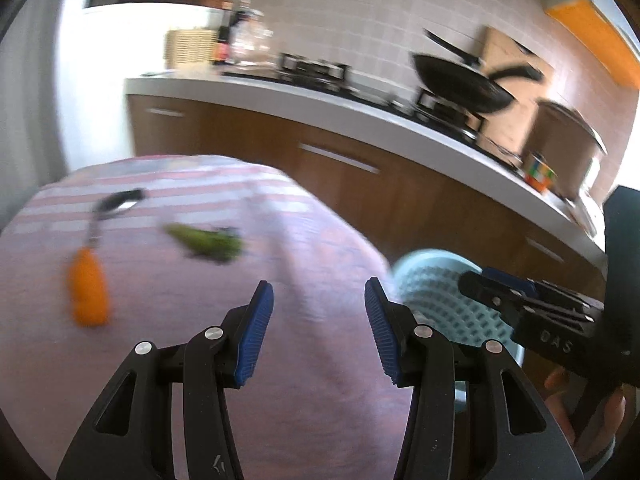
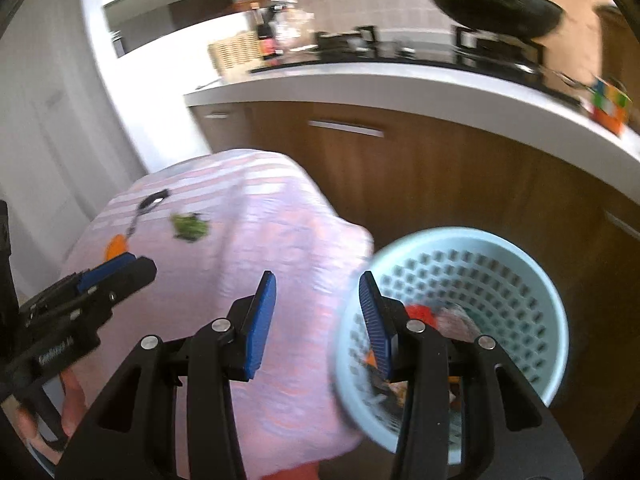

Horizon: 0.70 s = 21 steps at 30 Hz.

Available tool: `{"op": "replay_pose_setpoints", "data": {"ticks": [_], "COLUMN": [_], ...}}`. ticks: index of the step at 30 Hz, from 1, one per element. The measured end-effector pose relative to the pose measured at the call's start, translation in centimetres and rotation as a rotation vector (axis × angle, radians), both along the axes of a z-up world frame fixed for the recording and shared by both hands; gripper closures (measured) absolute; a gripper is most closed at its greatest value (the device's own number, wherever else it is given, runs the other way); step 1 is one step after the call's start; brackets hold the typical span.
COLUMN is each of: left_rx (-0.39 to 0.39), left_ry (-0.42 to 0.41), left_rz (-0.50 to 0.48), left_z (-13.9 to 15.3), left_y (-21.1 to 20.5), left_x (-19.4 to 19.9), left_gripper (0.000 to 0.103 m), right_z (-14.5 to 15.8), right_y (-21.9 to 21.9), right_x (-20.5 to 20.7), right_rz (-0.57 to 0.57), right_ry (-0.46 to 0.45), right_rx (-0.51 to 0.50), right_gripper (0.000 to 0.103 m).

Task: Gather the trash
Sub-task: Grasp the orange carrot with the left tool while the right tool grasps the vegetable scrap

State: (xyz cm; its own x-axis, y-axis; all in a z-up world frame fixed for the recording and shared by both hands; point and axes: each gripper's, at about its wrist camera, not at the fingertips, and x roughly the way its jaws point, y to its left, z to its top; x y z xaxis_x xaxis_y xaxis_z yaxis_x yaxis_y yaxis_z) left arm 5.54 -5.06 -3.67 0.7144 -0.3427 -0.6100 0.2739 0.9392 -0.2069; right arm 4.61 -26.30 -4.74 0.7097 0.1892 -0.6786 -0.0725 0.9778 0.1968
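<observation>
A green crumpled scrap [image 1: 206, 243] lies on the pink striped tablecloth [image 1: 168, 280], also in the right wrist view [image 2: 190, 227]. A light blue perforated bin [image 2: 472, 304] stands beside the table's right edge, with red and pale trash [image 2: 448, 320] inside; it also shows in the left wrist view [image 1: 436, 296]. My left gripper [image 1: 319, 330] is open and empty above the cloth. My right gripper [image 2: 317, 320] is open and empty, over the table edge and the bin's rim.
An orange-handled peeler [image 1: 88, 280] lies left of the scrap. Behind runs a white counter [image 1: 360, 112] with brown cabinets, a stove, a black wok [image 1: 460, 84] and a colour cube [image 1: 540, 176]. Each gripper shows in the other's view.
</observation>
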Motion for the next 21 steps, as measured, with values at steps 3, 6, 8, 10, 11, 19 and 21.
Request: {"op": "replay_pose_setpoints", "data": {"ticks": [3, 6, 8, 10, 11, 19, 21], "left_rx": [0.001, 0.009, 0.011, 0.003, -0.005, 0.003, 0.002], "left_ry": [0.001, 0.004, 0.010, 0.023, 0.032, 0.092, 0.111], "left_rz": [0.081, 0.182, 0.229, 0.271, 0.288, 0.335, 0.343], "left_z": [0.4, 0.6, 0.4, 0.0, -0.2, -2.9, -3.8], "left_y": [3.3, 7.2, 9.2, 11.0, 11.9, 14.0, 14.2], "left_x": [0.4, 0.8, 1.1, 1.7, 2.1, 5.2, 5.8], "left_gripper": [0.057, 0.057, 0.057, 0.057, 0.057, 0.057, 0.057], "right_z": [0.5, 0.7, 0.7, 0.6, 0.6, -1.1, -1.8], "right_y": [3.0, 5.5, 7.1, 8.8, 9.5, 14.4, 15.2], "right_x": [0.7, 1.8, 2.6, 3.7, 4.2, 8.7, 9.7], "right_rz": [0.050, 0.100, 0.132, 0.162, 0.176, 0.280, 0.292], "right_ry": [-0.023, -0.032, -0.032, -0.031, -0.032, -0.021, -0.013], "right_rx": [-0.013, -0.026, -0.033, -0.040, -0.040, -0.052, -0.066], "right_gripper": [0.063, 0.065, 0.067, 0.067, 0.067, 0.067, 0.067]}}
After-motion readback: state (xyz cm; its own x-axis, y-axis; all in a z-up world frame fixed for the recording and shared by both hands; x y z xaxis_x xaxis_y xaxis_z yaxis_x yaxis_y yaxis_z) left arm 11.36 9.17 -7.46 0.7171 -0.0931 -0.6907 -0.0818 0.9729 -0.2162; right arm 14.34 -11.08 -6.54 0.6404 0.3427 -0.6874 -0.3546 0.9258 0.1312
